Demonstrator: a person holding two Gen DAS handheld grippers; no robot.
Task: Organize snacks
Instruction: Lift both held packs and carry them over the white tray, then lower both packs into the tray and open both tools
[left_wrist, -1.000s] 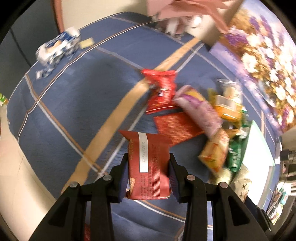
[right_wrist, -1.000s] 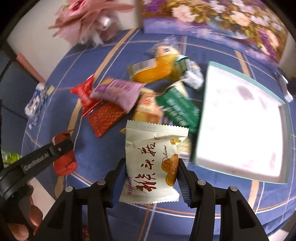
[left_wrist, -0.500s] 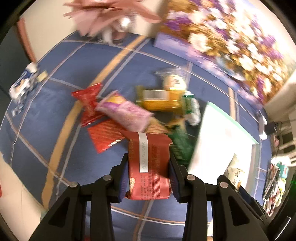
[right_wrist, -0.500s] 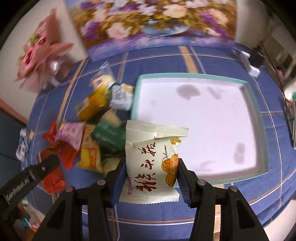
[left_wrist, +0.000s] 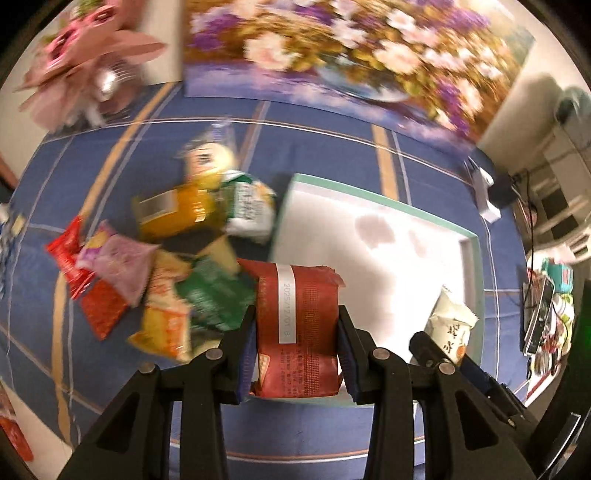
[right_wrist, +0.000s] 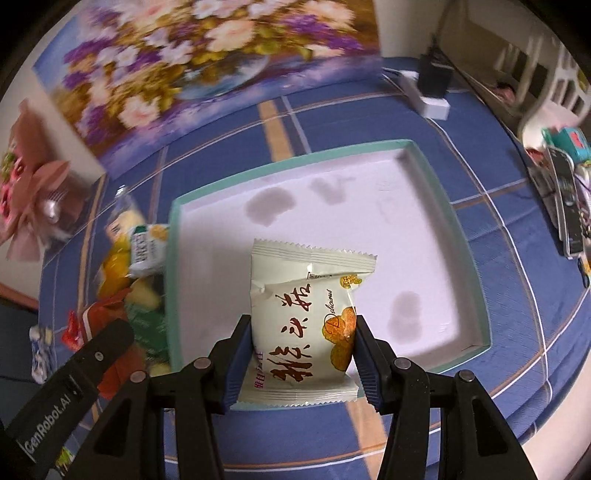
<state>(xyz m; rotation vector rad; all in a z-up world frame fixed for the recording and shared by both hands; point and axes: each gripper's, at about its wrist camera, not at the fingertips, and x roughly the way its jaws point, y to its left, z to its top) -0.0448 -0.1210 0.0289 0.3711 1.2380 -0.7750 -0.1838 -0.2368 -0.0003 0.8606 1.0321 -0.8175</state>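
My left gripper is shut on a dark red snack packet and hangs over the near left edge of a shallow white tray with a teal rim. In the right wrist view my right gripper is shut on a cream snack packet with brown lettering, held above the tray. The cream packet and the right gripper's black finger also show at the right of the left wrist view. Several loose snack packets lie in a pile left of the tray.
A blue checked cloth covers the table. A flower painting leans at the back, with a pink bouquet to its left. A black and white charger and small clutter sit at the right edge.
Both grippers have swung right from above the snack pile to the tray, each keeping its packet. The tray now fills the middle of the right wrist view.
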